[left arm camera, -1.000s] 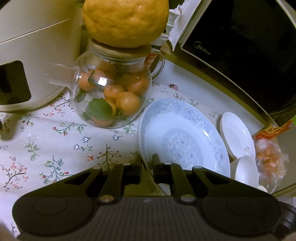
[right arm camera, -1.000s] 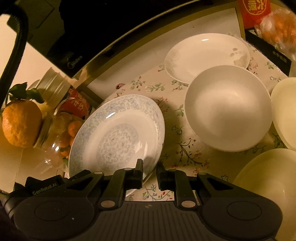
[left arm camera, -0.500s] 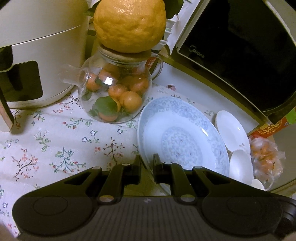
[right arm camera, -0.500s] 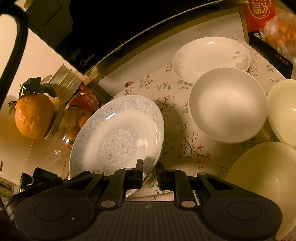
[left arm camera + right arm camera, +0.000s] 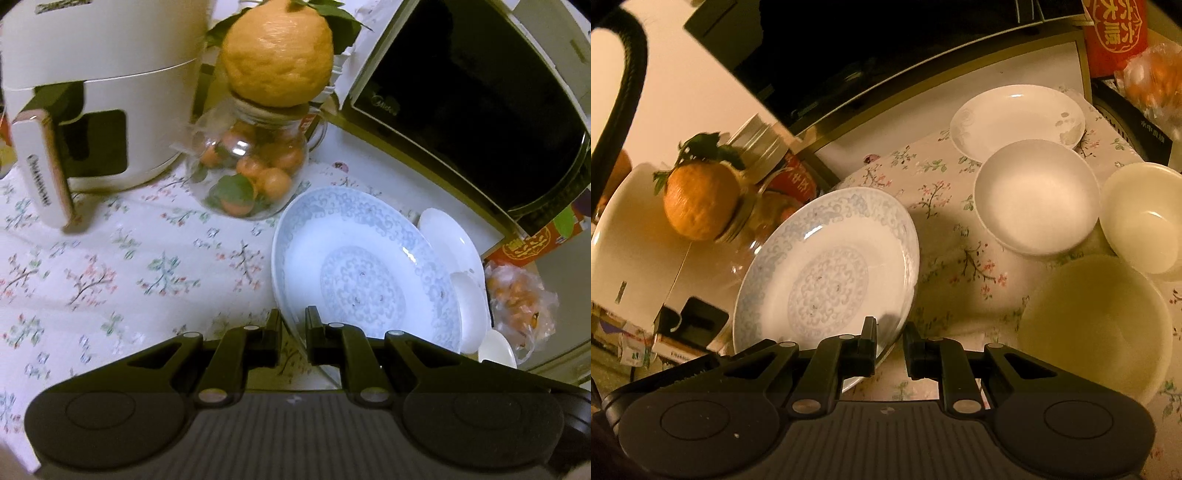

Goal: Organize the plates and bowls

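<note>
A blue-patterned white plate is held tilted above the floral tablecloth, and also shows in the right wrist view. My left gripper is shut on its near rim. My right gripper is shut on its rim from the other side. On the table to the right lie a white plate with grey marks, a white bowl, a small cream bowl and a large cream bowl. The white plate is partly hidden behind the held plate in the left wrist view.
A glass teapot of small oranges with a big citrus on top stands behind the plate. A white air fryer is at left, a black microwave at the back, a bag of oranges at right.
Both grippers have lifted and drawn back with the plate; the teapot and the dishes now look smaller and farther. Both keep their hold on the rim.
</note>
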A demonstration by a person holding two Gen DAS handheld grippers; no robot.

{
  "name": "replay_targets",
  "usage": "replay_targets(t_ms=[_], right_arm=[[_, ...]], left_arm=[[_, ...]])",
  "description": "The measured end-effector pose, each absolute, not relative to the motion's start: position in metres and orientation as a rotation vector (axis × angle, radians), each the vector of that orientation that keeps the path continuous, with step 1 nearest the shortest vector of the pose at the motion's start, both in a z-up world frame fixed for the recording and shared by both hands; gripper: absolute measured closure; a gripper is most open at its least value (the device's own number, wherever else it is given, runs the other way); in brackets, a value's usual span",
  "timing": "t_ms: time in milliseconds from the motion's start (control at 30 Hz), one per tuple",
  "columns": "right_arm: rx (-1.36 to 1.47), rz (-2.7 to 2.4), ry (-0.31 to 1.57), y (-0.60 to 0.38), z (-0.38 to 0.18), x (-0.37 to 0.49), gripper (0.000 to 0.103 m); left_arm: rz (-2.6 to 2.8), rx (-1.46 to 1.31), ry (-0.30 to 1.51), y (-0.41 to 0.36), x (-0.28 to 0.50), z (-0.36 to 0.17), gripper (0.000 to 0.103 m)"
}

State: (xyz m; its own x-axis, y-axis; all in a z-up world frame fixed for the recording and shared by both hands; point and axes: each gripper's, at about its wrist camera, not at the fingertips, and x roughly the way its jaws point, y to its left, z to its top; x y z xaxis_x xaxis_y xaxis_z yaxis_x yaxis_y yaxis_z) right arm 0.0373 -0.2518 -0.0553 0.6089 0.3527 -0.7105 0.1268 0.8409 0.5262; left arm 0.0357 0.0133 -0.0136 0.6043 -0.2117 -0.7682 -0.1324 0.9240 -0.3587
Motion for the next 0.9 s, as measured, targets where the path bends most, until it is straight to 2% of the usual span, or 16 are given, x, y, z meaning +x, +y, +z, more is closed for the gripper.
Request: replay_targets(t_ms=[467, 900], right_arm=[[0.486, 0.216, 0.93, -0.239, -0.033, -0.018, 0.087], [0.422, 0.277, 1.015, -0.216, -0.046, -0.061, 0.087]], left_arm=[[-0.055, -0.413, 0.917, 0.024, -0.027, 0.003, 0.092], [-0.021, -0.417, 0.981, 0.048, -0.073, -0.015, 0.092]])
